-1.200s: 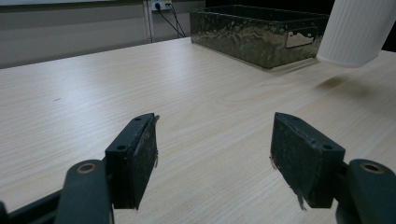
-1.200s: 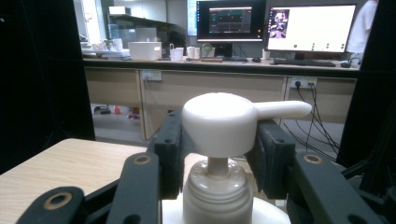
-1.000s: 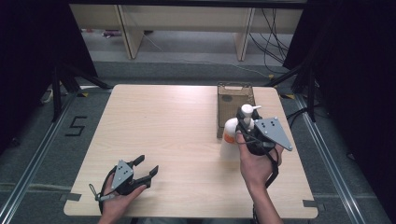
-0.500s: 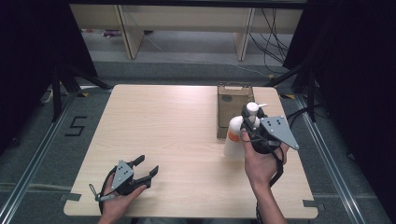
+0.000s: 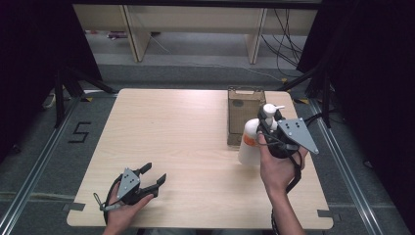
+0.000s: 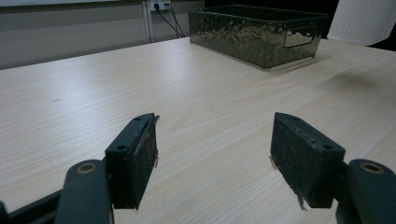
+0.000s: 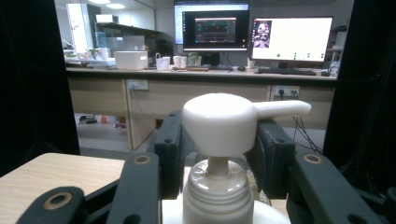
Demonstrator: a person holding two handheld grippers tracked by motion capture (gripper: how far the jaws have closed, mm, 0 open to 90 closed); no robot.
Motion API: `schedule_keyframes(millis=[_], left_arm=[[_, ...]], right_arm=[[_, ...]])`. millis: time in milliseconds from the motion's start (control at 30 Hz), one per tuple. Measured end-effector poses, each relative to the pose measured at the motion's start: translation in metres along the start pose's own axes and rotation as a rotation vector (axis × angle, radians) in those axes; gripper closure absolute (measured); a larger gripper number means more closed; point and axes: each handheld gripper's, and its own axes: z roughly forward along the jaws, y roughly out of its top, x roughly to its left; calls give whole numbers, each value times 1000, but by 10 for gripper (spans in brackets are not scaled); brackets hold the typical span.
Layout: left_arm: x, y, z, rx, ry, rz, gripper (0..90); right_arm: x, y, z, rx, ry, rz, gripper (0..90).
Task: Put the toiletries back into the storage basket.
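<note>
Metal bin (image 5: 245, 115) beside right gripper's (image 5: 268, 123) pump bottle (image 5: 248, 142).

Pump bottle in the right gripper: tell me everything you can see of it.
The pump bottle is white, plastic-looking, with an orange band near the shoulder and a white pump head whose spout points right in the right gripper view. It stands upright beside the metal bin. The right gripper is closed around its neck, under the pump head.
</note>
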Motion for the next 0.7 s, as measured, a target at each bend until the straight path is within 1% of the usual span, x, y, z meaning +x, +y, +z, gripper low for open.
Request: schedule_keyframes(millis=[33, 67, 100, 133, 233, 300, 333, 433, 467, 533, 567, 600, 633, 667, 700], left_arm=[[0, 0, 0, 0, 0, 0, 311], [0, 0, 0, 0, 0, 0, 312], [0, 0, 0, 0, 0, 0, 311], [0, 0, 0, 0, 0, -1, 312], [0, 0, 0, 0, 1, -1, 311], [0, 0, 0, 0, 1, 0, 311], [0, 0, 0, -1, 1, 0, 311], [0, 0, 0, 0, 1, 0, 311], [0, 0, 0, 0, 0, -1, 311], [0, 0, 0, 0, 0, 1, 311], [0, 0, 0, 1, 0, 1, 311], [0, 0, 0, -1, 0, 0, 311], [0, 0, 0, -1, 0, 0, 311], [0, 0, 0, -1, 0, 0, 311], [0, 0, 0, -1, -1, -1, 311]], right_arm=[[1, 0, 0, 4, -3, 15, 602], [0, 2, 1, -6, 4, 10, 602], [0, 2, 1, -6, 4, 10, 602], [-2, 4, 1, -13, -2, -2, 602], [-2, 5, 1, -12, -2, 2, 602], [-3, 6, 2, -16, -6, -5, 602], [-2, 6, 3, -17, -9, 4, 602], [-2, 7, 4, -7, -5, 10, 602], [-4, 7, 5, -16, -12, 6, 602], [-4, 7, 5, -13, -9, 6, 602], [-4, 8, 6, -11, -6, 13, 602], [-6, 8, 6, -17, -12, -6, 602], [-6, 8, 6, -17, -12, -6, 602], [-5, 9, 6, -14, -11, 6, 602], [-6, 10, 7, -19, -13, 0, 602]])
